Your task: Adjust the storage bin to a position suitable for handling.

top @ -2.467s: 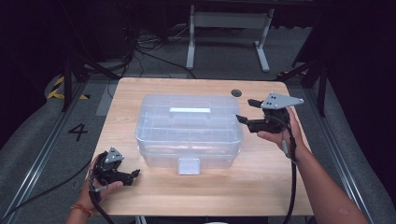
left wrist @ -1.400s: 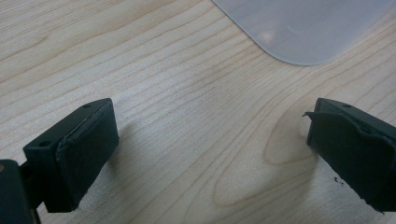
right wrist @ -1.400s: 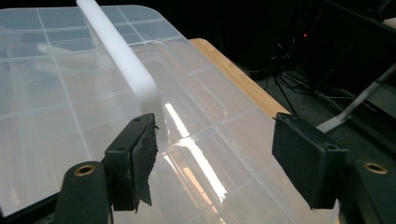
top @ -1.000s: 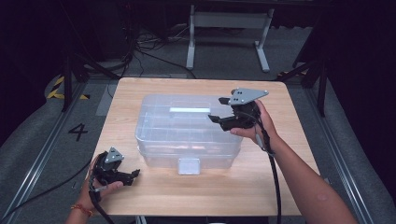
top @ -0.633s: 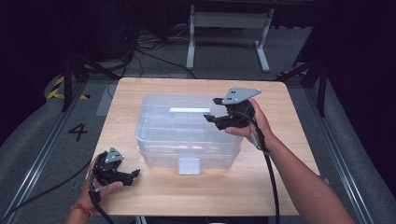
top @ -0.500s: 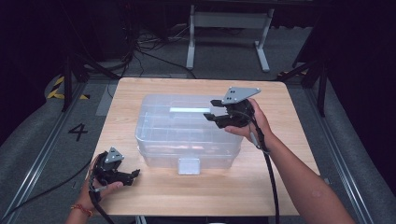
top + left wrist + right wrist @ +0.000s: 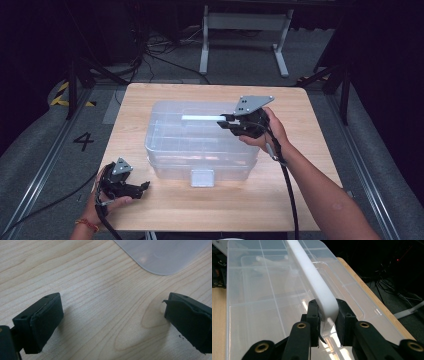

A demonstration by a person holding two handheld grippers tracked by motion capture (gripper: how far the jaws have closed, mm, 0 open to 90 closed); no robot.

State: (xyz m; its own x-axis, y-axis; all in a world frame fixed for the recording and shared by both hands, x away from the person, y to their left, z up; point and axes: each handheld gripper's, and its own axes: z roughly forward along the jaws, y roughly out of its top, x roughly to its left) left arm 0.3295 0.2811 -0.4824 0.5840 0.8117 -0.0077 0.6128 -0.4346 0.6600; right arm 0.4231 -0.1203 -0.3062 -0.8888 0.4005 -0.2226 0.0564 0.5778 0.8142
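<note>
A clear plastic storage box [image 7: 200,145] with a lid sits in the middle of the wooden table [image 7: 310,120]. A white handle [image 7: 202,118] lies along the top of its lid [image 7: 267,290]. My right gripper [image 7: 226,121] is over the lid's right end, shut on the end of the white handle [image 7: 325,302], one jaw on each side. My left gripper [image 7: 141,189] rests on the table by the front left corner, open, with bare wood between its fingers [image 7: 40,322]. A corner of the box [image 7: 162,255] lies just beyond them.
A white latch [image 7: 202,177] sits at the middle of the box's front face. Metal stand legs [image 7: 245,25] and cables lie on the floor behind the table. A floor mark "4" [image 7: 83,141] is to the left.
My right gripper has moved left from the table's right side onto the lid and closed on the handle's end. The left gripper has stayed where it was.
</note>
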